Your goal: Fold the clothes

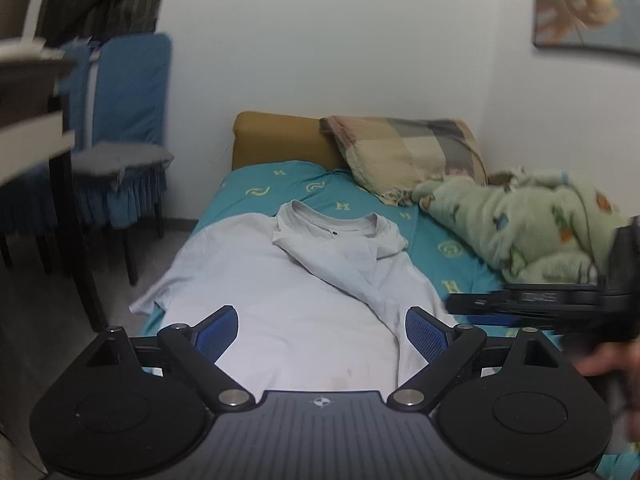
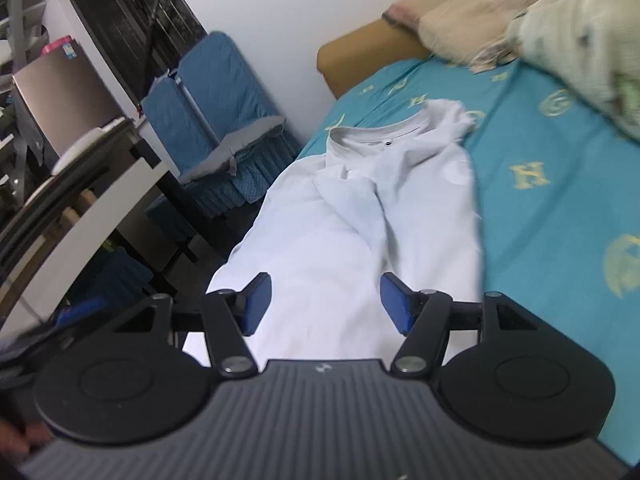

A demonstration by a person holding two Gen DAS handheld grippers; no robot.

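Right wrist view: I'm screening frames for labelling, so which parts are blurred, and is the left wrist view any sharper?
Right wrist view: green blanket and sheet edges smear; shirt collar stays legible. Left wrist view: shirt sharper; chair and right gripper blurred.

You have one pale shirt (image 1: pixel 304 288) spread on one bed (image 1: pixel 460 248). Two pillows sit at the head: one mustard (image 1: pixel 280 140), one patchwork (image 1: pixel 412 152). One green blanket (image 1: pixel 520 220) lies bunched beside them. You hold two grippers, left (image 1: pixel 322 330) and right (image 2: pixel 324 304), each with two blue pads. Beside the bed you see one blue-covered chair (image 1: pixel 128 120), and one picture (image 1: pixel 584 4) hangs on the wall.
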